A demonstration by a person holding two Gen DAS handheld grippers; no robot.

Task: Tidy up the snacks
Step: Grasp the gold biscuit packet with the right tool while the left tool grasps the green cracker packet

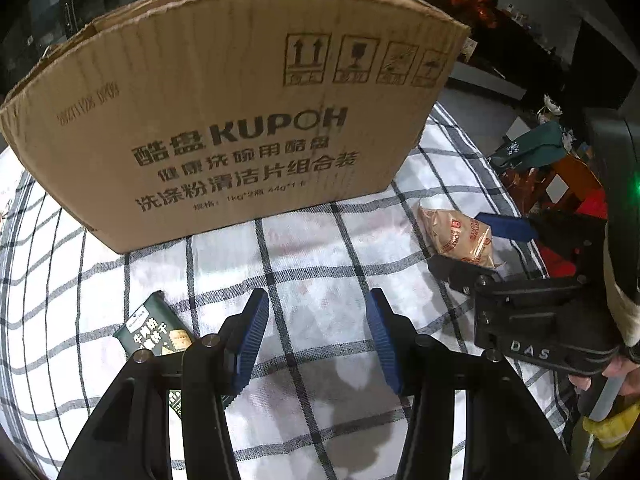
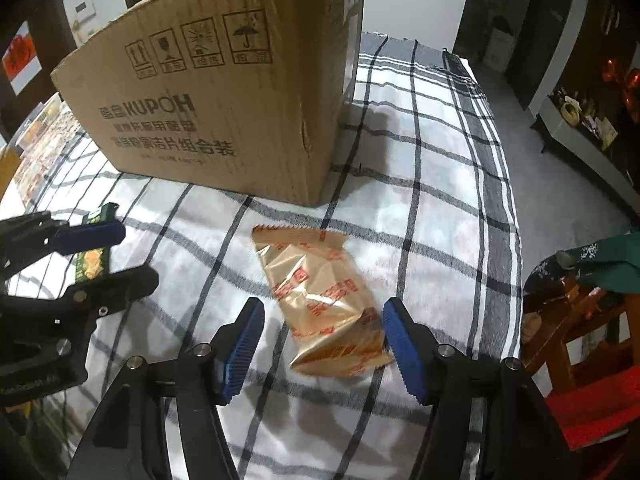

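Note:
A brown cardboard box (image 1: 224,120) marked KUPOH stands on the checked tablecloth (image 1: 320,264); it also shows in the right wrist view (image 2: 224,104). A tan snack packet (image 2: 324,300) with red print lies flat between the open jaws of my right gripper (image 2: 322,348), apart from both pads; it also shows in the left wrist view (image 1: 458,238). My left gripper (image 1: 316,344) is open and empty over bare cloth. A dark green snack packet (image 1: 156,330) lies just left of its left finger, partly hidden by it; it also shows in the right wrist view (image 2: 94,258).
The table's right edge (image 2: 516,240) drops to a grey floor. A wooden chair with red and green cloth (image 2: 580,300) stands close on the right. Printed sheets (image 2: 44,136) lie at the far left behind the box. Dark cabinets stand at the back.

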